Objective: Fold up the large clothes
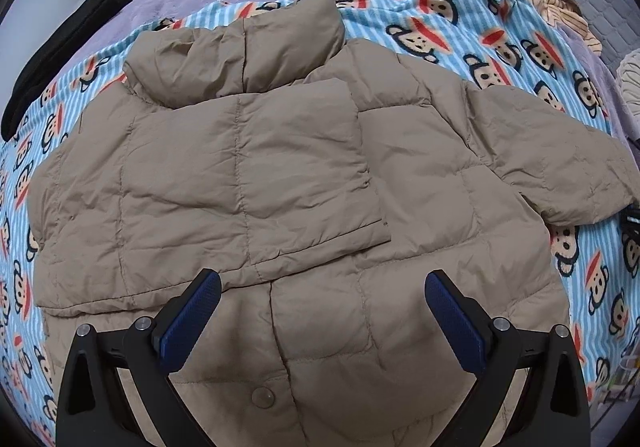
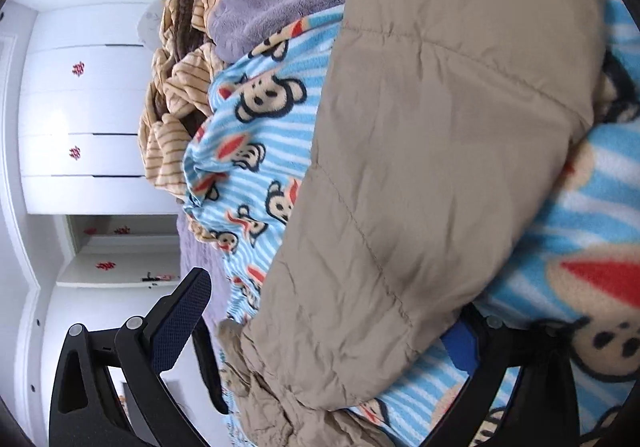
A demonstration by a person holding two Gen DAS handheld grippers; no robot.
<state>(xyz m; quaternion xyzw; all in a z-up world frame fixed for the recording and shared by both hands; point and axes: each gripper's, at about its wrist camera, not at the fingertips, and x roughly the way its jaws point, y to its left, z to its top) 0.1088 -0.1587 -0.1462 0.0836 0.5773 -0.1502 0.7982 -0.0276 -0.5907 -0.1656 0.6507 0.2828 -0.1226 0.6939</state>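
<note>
Jacket [image 1: 280, 175]: lay on the blanket [image 1: 500, 47], one sleeve folded across its front.
Left gripper [image 1: 322, 311]: released, above the hem.
Right gripper [image 2: 332, 327]: spread around the other sleeve [image 2: 420, 167].

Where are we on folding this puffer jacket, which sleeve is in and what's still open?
Done: one sleeve of the tan quilted puffer jacket lies folded across its body. In hand: the open right gripper straddles the other sleeve, which spreads over the blue striped monkey-print blanket. The left gripper hovers open, empty. Left: fold that sleeve in, then the body.
</note>
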